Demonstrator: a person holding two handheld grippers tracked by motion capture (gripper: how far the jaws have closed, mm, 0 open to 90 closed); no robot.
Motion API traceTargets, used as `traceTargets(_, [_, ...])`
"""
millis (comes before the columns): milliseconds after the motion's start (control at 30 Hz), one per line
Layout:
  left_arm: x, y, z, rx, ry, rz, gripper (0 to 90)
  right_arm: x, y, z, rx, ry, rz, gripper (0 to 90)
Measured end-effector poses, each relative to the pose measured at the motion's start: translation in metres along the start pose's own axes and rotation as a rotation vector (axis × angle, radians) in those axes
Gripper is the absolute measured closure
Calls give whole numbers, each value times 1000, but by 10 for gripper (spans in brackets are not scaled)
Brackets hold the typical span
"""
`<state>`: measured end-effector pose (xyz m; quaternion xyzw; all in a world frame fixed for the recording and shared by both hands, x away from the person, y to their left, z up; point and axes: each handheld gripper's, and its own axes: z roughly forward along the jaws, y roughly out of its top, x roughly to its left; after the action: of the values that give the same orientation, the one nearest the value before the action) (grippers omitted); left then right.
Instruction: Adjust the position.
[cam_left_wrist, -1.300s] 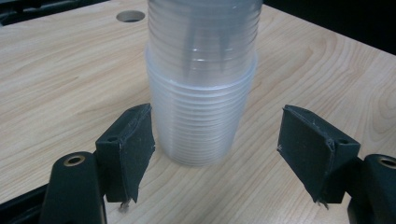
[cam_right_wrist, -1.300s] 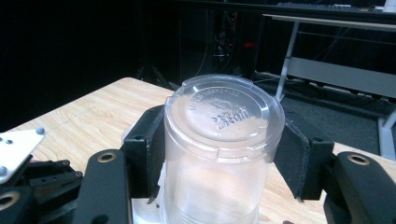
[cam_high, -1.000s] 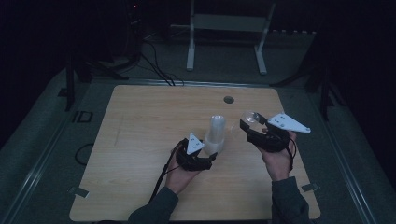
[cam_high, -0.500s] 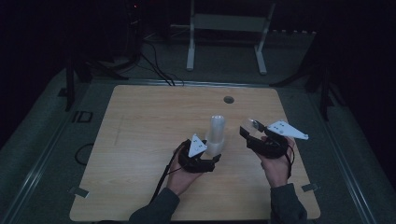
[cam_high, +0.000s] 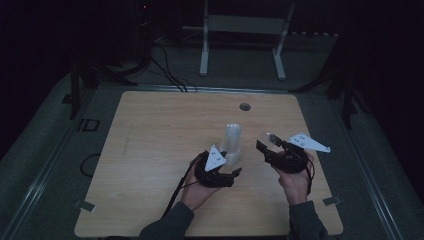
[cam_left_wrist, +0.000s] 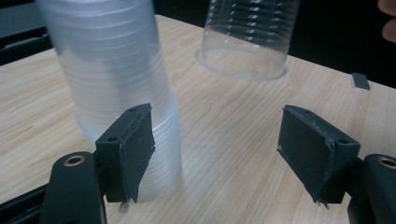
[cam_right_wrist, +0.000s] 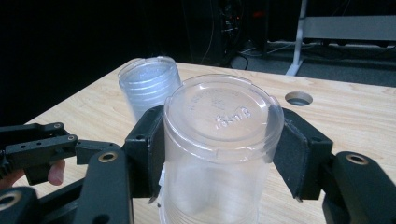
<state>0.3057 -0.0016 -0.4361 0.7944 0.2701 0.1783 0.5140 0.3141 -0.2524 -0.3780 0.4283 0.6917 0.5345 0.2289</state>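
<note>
Gripping a clear cup (cam_right_wrist: 219, 144), the right gripper (cam_right_wrist: 219, 154) hides its lower half; left gripper (cam_left_wrist: 224, 154) gapes.

A dim lab: a bare wooden table (cam_high: 150, 150), floor cables (cam_high: 165, 75) and a metal stand (cam_high: 245, 30).

Left gripper (cam_high: 234, 172) jaws gape apart; right gripper (cam_high: 264, 144) jaws clamp inward

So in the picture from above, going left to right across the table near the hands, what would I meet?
Left tongs in the person's left hand → the upside-down stack of clear cups beside them → the right tongs, gripping a single clear cup → their grey three-cornered plate.
</note>
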Motion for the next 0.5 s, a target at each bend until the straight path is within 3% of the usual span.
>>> traceTargets(500, [-9, 13, 6, -23, -39, 50, 267, 0, -9, 0, 13, 35, 48, 405])
